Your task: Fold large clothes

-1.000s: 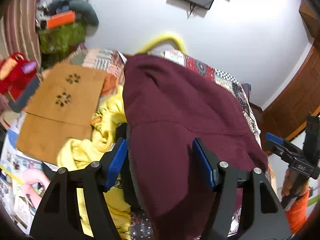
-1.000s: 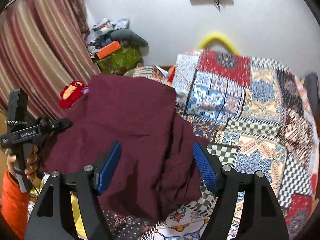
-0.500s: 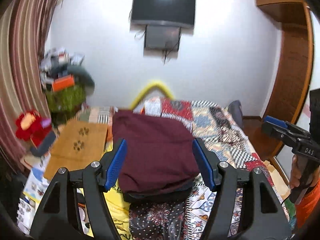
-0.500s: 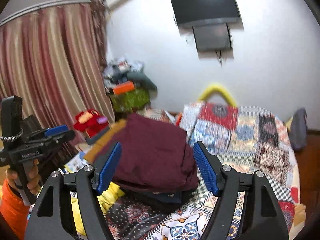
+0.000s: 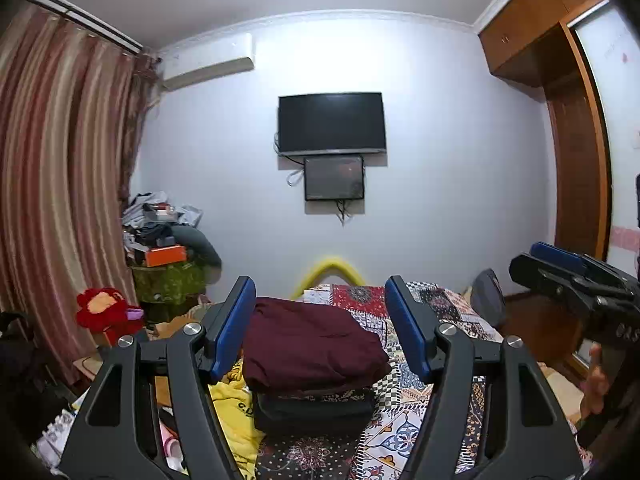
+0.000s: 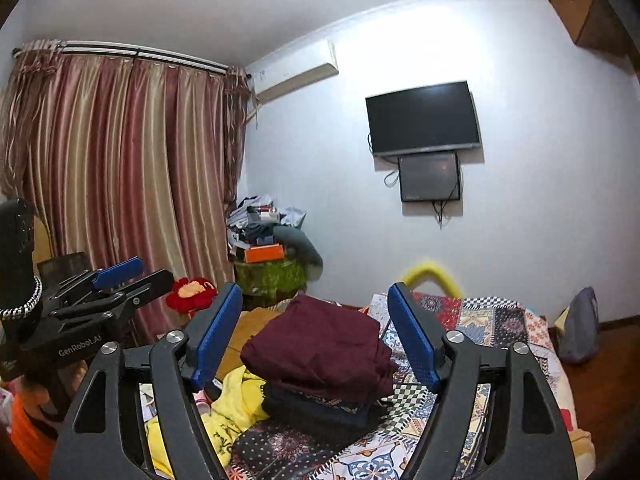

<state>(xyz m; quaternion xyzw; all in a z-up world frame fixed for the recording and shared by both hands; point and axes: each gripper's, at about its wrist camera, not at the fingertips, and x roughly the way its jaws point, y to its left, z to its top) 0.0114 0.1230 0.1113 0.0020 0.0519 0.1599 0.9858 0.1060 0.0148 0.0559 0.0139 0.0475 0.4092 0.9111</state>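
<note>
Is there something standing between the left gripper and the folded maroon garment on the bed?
Nothing visible does. The left gripper is open and empty, and only air separates it from the maroon garment, which tops a stack of dark folded clothes.

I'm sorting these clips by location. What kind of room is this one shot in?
Most likely a bedroom in a home. A bed with a patchwork quilt carries a stack of folded clothes topped by a maroon garment, a television hangs on the wall, and striped curtains cover one side.
</note>
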